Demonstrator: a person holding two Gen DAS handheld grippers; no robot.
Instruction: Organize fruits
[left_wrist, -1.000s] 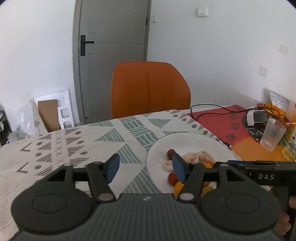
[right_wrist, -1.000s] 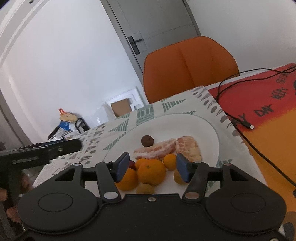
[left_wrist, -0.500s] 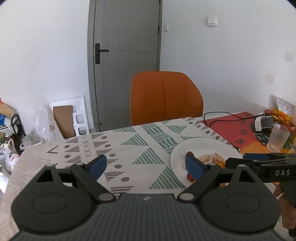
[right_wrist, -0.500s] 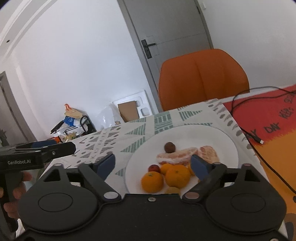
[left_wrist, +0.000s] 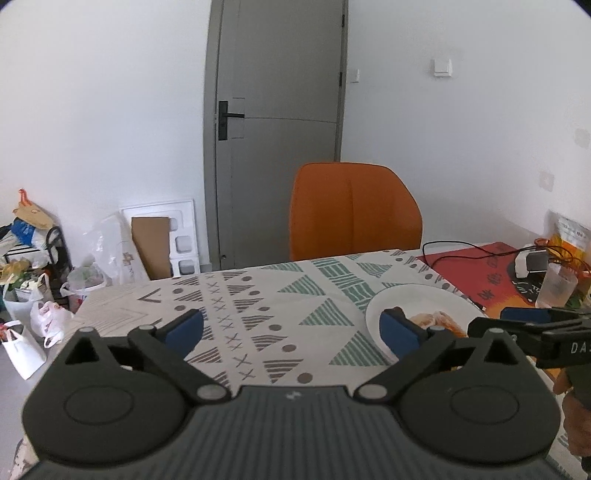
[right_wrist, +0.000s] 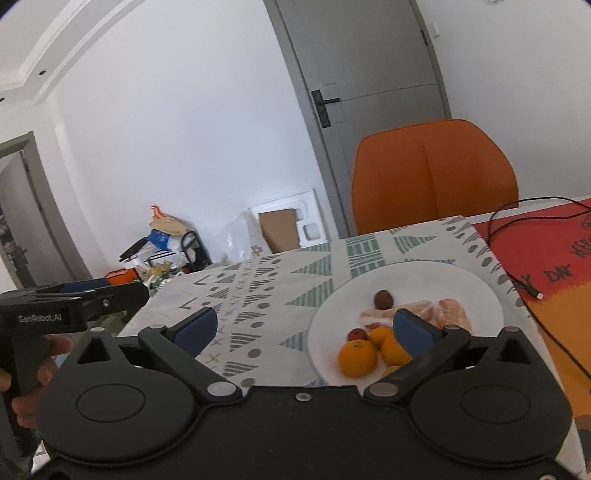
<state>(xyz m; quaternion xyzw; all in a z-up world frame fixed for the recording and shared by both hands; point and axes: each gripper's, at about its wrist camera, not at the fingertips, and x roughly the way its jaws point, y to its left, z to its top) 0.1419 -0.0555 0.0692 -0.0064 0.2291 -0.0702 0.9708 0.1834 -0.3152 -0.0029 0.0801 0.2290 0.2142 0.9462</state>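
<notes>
over the patterned tablecloth (left_wrist: 288, 302) both the left gripper (left_wrist: 293, 330) and right gripper (right_wrist: 303, 325) tilt gently downward, jaws just spread wide, nothing between

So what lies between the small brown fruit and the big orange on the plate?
In the right wrist view, a small red fruit and the end of a peeled citrus piece lie between the brown fruit and the big orange.
</notes>
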